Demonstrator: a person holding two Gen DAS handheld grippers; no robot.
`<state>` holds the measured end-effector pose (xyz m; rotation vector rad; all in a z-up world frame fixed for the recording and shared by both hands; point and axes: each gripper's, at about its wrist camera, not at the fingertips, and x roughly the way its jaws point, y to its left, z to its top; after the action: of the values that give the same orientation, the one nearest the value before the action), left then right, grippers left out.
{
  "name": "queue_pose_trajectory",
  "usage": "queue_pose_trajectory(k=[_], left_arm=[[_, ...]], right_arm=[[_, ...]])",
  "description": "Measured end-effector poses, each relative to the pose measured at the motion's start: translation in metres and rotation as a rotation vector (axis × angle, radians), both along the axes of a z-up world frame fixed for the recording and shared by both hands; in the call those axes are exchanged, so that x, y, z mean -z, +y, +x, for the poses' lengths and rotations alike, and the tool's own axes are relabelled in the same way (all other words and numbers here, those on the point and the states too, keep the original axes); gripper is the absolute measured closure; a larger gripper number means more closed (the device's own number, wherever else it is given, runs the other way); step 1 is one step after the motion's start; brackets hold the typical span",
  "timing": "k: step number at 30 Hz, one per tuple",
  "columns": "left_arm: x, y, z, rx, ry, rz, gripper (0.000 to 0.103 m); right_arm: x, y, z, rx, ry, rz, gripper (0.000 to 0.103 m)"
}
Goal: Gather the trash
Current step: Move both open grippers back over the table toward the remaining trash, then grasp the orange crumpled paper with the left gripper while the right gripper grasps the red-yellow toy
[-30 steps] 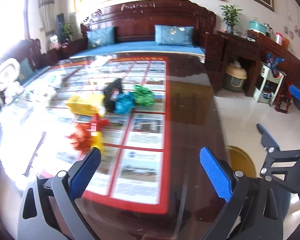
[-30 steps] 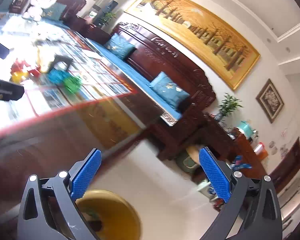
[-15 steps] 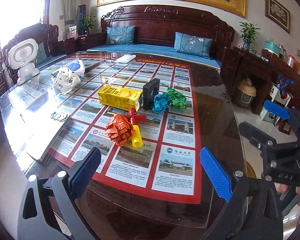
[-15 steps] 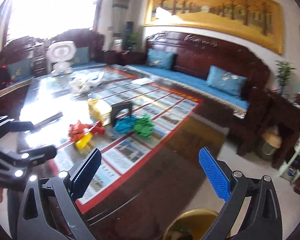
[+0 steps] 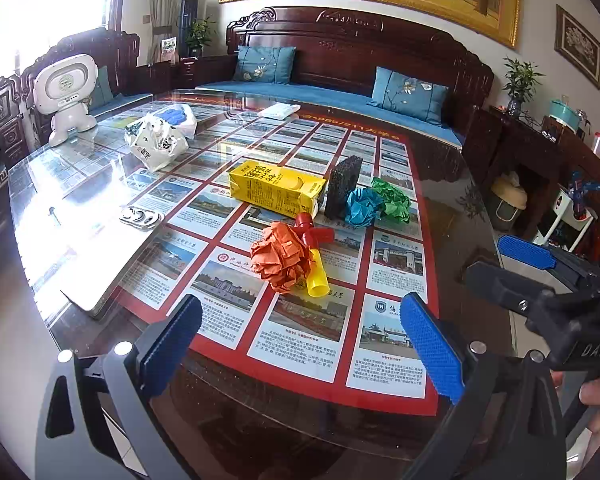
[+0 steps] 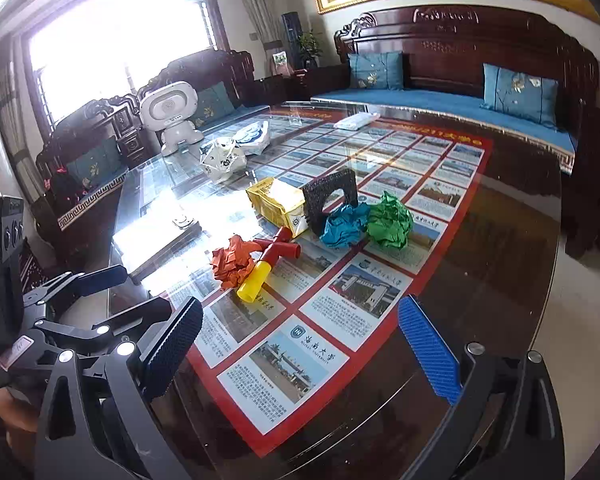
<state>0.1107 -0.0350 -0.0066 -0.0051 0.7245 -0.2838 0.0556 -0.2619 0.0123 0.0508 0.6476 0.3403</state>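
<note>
Trash lies in a cluster on the glass-topped table [image 5: 456,216]: an orange paper ball [image 5: 282,258] [image 6: 232,262], a red-and-yellow plastic tube [image 5: 314,258] [image 6: 266,262], a yellow carton [image 5: 276,190] [image 6: 278,202], a black foam piece [image 5: 342,186] [image 6: 330,200], a blue paper ball [image 5: 362,206] [image 6: 344,226] and a green paper ball [image 5: 392,200] [image 6: 390,220]. My left gripper [image 5: 300,344] hangs open over the table's near edge, short of the orange ball. My right gripper [image 6: 300,346] is open too, empty, near the table's corner.
A white plastic bag [image 5: 156,142], a white toy robot [image 5: 66,96], a metal tray [image 5: 84,264] and a small silver case [image 5: 141,217] sit on the table's left side. A dark wooden sofa [image 5: 352,60] with blue cushions lines the far wall. Tiled floor lies to the right.
Both cameras swung from the floor and room toward the table. The trash cluster is now centred and closer in both views. Both grippers stayed open.
</note>
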Motion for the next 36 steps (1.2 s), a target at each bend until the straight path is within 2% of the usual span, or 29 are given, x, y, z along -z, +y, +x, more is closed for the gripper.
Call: queue_pose_trajectory(k=[1,3,5,7,9,10,12,16,20,22,25,27,29,32,34,36], left_arm=[[0.0,0.0,0.0,0.001,-0.003,0.0,0.004],[0.0,0.0,0.001,-0.007,-0.011,0.008,0.004],[0.0,0.001,0.002,-0.008,-0.018,-0.005,0.004],[0.0,0.003,0.003,-0.021,-0.029,-0.014,0.004],[0.0,0.003,0.006,-0.022,-0.058,0.002,0.004],[0.001,0.002,0.008,-0.027,-0.072,0.019,0.004],[0.006,0.002,0.018,-0.022,-0.047,0.038,0.004],[0.02,-0.004,0.045,0.01,0.015,0.058,0.004],[0.031,-0.009,0.069,0.011,0.036,0.069,0.004],[0.034,-0.006,0.08,0.002,0.049,0.038,0.004],[0.037,-0.004,0.093,-0.002,0.07,0.002,0.004],[0.039,-0.005,0.098,0.0,0.09,0.007,0.004],[0.043,-0.008,0.104,0.01,0.114,0.011,0.008],[0.048,-0.008,0.11,0.01,0.136,0.014,0.02],[0.051,-0.003,0.112,0.012,0.157,-0.019,0.04],[0.054,0.003,0.115,0.026,0.18,-0.088,0.05]], right_arm=[[0.001,0.003,0.001,-0.002,0.004,-0.042,0.008],[0.004,0.002,0.007,0.023,0.04,-0.06,0.008],[0.011,-0.006,0.022,0.094,0.148,-0.054,0.008],[0.022,-0.015,0.036,0.126,0.247,0.003,0.008],[0.026,-0.026,0.04,0.139,0.282,0.105,0.008],[0.027,-0.029,0.039,0.167,0.276,0.119,0.008],[0.021,-0.029,0.035,0.197,0.223,0.091,0.008],[0.007,-0.014,0.025,0.163,0.058,-0.077,0.008],[0.008,-0.01,0.03,0.128,0.063,-0.09,0.008],[0.011,-0.007,0.034,0.122,0.065,-0.132,0.008],[0.013,-0.005,0.037,0.159,0.022,-0.201,0.008],[0.011,-0.009,0.039,0.188,-0.014,-0.199,0.008],[0.008,-0.013,0.04,0.191,-0.03,-0.173,0.008],[0.007,-0.017,0.044,0.19,-0.041,-0.161,0.008],[0.007,-0.017,0.045,0.185,-0.043,-0.152,0.008],[0.008,-0.015,0.047,0.174,-0.036,-0.144,0.008]])
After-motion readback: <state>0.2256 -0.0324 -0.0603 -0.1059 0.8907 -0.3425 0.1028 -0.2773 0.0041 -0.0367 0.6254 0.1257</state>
